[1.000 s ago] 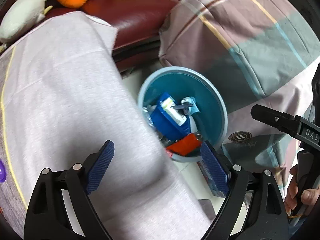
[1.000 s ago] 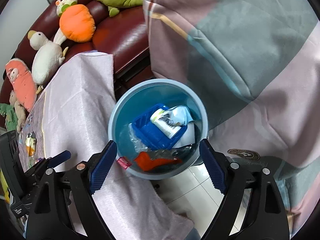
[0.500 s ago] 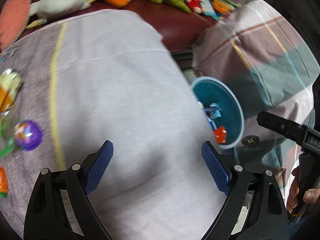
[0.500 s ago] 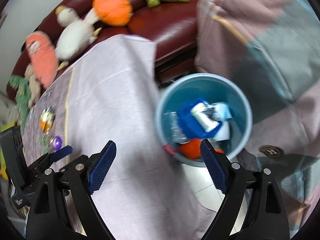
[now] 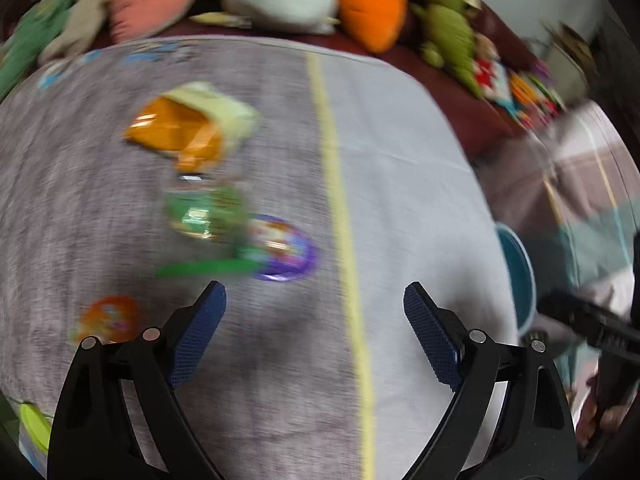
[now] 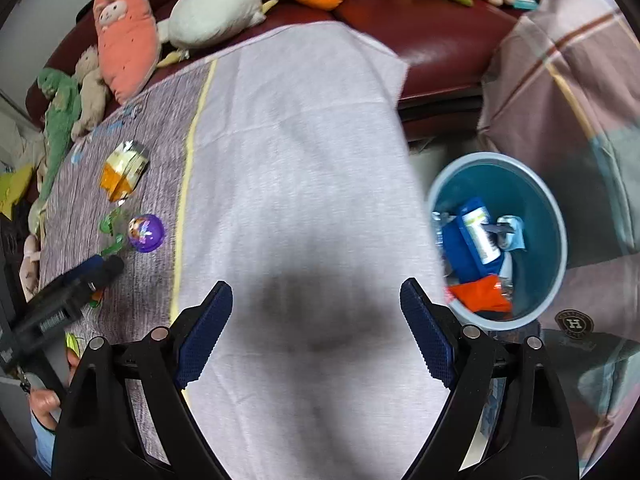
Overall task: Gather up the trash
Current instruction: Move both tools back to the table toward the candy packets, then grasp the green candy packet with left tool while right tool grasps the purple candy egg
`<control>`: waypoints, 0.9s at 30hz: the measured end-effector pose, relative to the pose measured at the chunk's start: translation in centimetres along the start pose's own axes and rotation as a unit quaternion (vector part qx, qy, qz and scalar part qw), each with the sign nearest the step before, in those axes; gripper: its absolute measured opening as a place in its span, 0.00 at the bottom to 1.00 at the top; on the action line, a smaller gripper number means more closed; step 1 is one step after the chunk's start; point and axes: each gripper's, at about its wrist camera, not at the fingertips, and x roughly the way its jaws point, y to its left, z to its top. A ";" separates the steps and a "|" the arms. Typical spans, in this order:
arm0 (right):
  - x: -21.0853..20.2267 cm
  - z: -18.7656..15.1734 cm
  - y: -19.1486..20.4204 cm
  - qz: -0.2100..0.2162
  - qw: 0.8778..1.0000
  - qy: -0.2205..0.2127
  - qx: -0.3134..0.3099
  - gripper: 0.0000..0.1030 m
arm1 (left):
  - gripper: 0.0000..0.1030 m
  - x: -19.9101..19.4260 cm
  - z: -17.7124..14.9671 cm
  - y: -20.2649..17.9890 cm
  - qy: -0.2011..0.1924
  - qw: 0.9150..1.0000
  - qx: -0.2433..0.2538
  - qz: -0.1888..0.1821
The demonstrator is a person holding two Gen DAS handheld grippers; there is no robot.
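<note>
Both hand-held grippers, left and right, hang released and empty above the cloth-covered desk. The step is fetching more trash: the purple wrapper, possibly a candy capsule, lies near the left one, calling for a descent and clench; the bin stands beside the desk.

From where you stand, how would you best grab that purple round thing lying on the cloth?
Come straight down on the purple capsule with the left gripper, open and nearest it, pads across its widest part. It looks round and smooth, so a grip off the middle would likely squeeze it out. The green wrapper crowds one side.
</note>
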 end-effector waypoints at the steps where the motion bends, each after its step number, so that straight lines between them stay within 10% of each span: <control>1: 0.3 0.1 0.5 0.001 1.000 0.004 -0.003 0.80 | 0.88 -0.1 0.3 1.0 -0.001 1.000 -0.010 0.005; 16: 5.1 2.8 4.7 -0.006 0.999 0.038 -0.030 0.80 | 0.88 5.4 4.0 6.3 0.033 0.996 -0.078 0.034; 19: 5.8 3.3 5.1 -0.004 0.999 0.040 -0.031 0.80 | 0.54 5.0 3.8 6.1 0.018 0.997 -0.056 0.041; 27: 7.3 3.4 9.2 0.006 0.995 0.046 -0.087 0.80 | 0.51 1.2 3.1 7.6 -0.013 0.999 -0.036 0.022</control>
